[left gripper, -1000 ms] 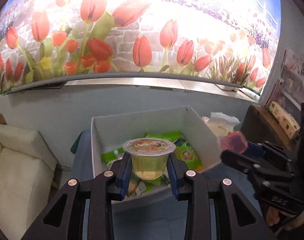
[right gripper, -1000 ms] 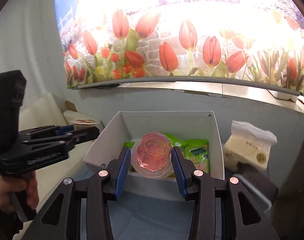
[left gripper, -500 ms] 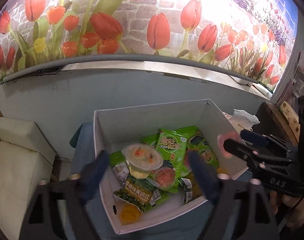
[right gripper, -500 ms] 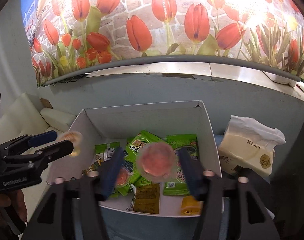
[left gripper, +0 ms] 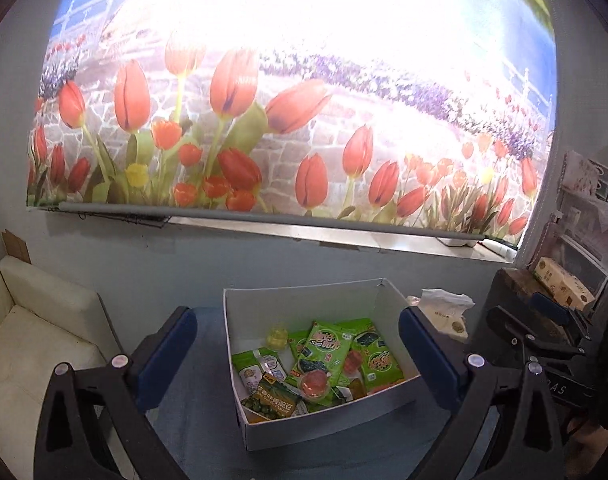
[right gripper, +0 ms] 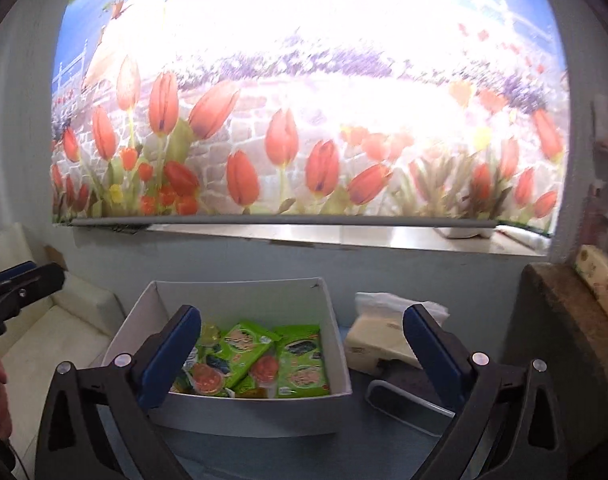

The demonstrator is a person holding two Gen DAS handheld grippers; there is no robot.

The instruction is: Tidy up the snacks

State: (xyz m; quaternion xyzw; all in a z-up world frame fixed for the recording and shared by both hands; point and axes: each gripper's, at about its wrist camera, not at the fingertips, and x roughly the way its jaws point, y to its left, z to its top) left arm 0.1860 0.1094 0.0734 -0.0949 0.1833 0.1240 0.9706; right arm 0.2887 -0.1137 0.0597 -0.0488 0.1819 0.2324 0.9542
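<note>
A white cardboard box (left gripper: 304, 304) sits on the blue cloth and holds several green snack packets. A yellow jelly cup (left gripper: 278, 337) lies near its back wall, and two red jelly cups (left gripper: 314, 385) rest among the packets. My left gripper (left gripper: 296, 314) hovers in front of and above the box, jaws wide and nothing between them. In the right wrist view the same box (right gripper: 244, 292) shows the yellow cup (right gripper: 210, 332) and a red cup (right gripper: 267, 368). My right gripper (right gripper: 302, 312) hangs before it, jaws opening, with nothing between them.
A tissue pack (right gripper: 383, 332) stands right of the box, and a dark flat object with a white rim (right gripper: 403, 396) lies in front of it. Dark wooden furniture (right gripper: 563, 340) rises at the right and a cream sofa (left gripper: 36, 340) at the left. A tulip blind covers the window behind.
Both grippers opened and let go of their jelly cups, yellow from the left and red from the right. The cups now lie in the box. Both grippers drew back and rose.
</note>
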